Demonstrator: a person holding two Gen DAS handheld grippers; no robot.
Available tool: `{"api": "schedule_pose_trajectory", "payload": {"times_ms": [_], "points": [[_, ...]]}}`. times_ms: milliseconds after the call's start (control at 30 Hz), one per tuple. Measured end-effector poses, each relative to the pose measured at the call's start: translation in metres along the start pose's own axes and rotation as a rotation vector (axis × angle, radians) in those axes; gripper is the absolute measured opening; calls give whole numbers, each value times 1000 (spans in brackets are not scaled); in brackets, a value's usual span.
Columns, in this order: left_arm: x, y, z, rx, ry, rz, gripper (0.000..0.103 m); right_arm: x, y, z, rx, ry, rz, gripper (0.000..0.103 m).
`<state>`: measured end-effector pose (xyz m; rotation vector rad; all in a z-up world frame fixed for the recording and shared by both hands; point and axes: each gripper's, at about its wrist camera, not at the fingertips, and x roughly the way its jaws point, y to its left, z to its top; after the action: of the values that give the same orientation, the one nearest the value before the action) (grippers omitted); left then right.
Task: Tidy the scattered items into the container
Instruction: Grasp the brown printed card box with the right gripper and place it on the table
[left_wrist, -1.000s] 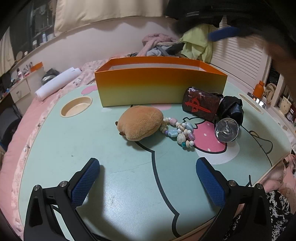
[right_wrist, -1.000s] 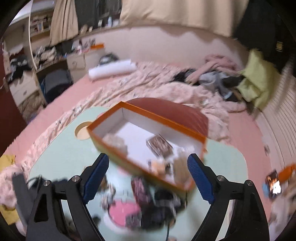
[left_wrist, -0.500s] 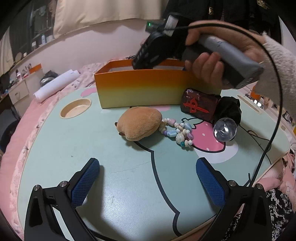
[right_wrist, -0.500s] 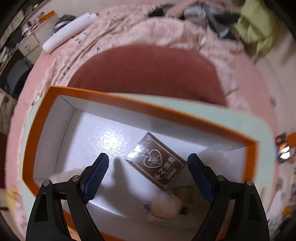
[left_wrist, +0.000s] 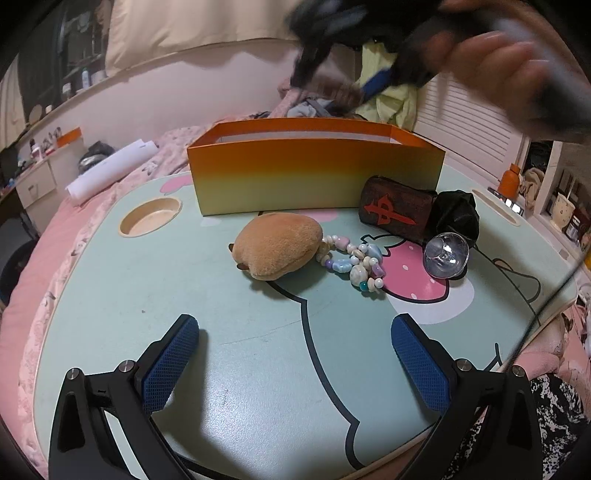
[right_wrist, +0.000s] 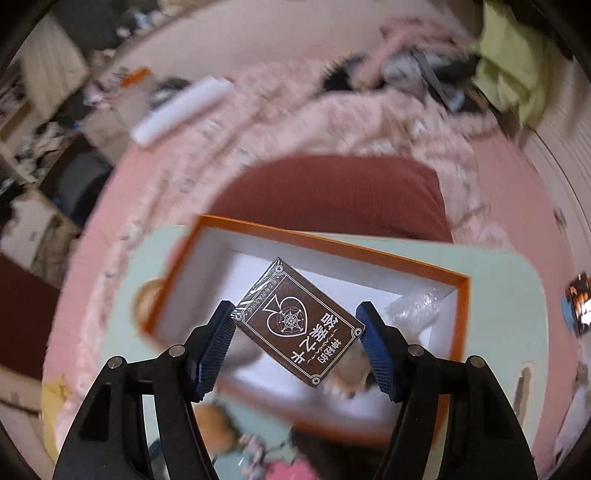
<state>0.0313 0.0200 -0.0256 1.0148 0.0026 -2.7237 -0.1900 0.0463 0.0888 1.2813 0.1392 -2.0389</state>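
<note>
An orange box (left_wrist: 314, 170) stands at the back of the mint lap table (left_wrist: 184, 280). In front of it lie a tan plush (left_wrist: 277, 245), a bead bracelet (left_wrist: 354, 260), a dark pouch with a red sign (left_wrist: 397, 208), a black bundle (left_wrist: 456, 216) and a clear ball (left_wrist: 446, 254). My left gripper (left_wrist: 295, 354) is open and empty, low over the near table. My right gripper (right_wrist: 297, 343) is shut on a brown card deck (right_wrist: 299, 338), held above the open box (right_wrist: 258, 266). It shows blurred in the left wrist view (left_wrist: 369, 85).
A round cup recess (left_wrist: 150, 220) is at the table's left. A pink bed with clothes and a white paper roll (left_wrist: 110, 171) surrounds the table. Clear wrapping (right_wrist: 413, 310) lies in the box's right corner.
My right gripper dropped into the box, closed on the brown card deck and lifted it above the box. The left gripper has stayed still.
</note>
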Motion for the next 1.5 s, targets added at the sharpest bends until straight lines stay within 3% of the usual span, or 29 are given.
{"api": "schedule_pose_trajectory", "payload": {"times_ms": [167, 367, 533, 667, 867, 1033, 1200, 1400, 1500], "points": [[0, 0, 0, 0, 0, 0, 103, -31, 22, -46, -115, 2, 105, 68], [0, 0, 0, 1, 0, 0, 103, -4, 25, -84, -138, 53, 110, 69], [0, 0, 0, 1, 0, 0, 103, -13, 18, -90, -134, -79, 110, 69], [0, 0, 0, 1, 0, 1, 103, -30, 8, -95, -109, -149, 160, 84], [0, 0, 0, 2, 1, 1, 103, -52, -11, -110, -74, -266, 126, 84], [0, 0, 0, 3, 1, 1, 103, -71, -36, -161, -45, -339, 41, 84], [-1, 0, 1, 4, 1, 2, 103, -59, -54, -208, -26, -297, -4, 84], [-1, 0, 1, 6, 1, 2, 103, -23, -50, -217, -50, -217, -32, 85], [0, 1, 1, 3, 2, 0, 103, -17, -36, -224, -134, -270, -155, 93]]}}
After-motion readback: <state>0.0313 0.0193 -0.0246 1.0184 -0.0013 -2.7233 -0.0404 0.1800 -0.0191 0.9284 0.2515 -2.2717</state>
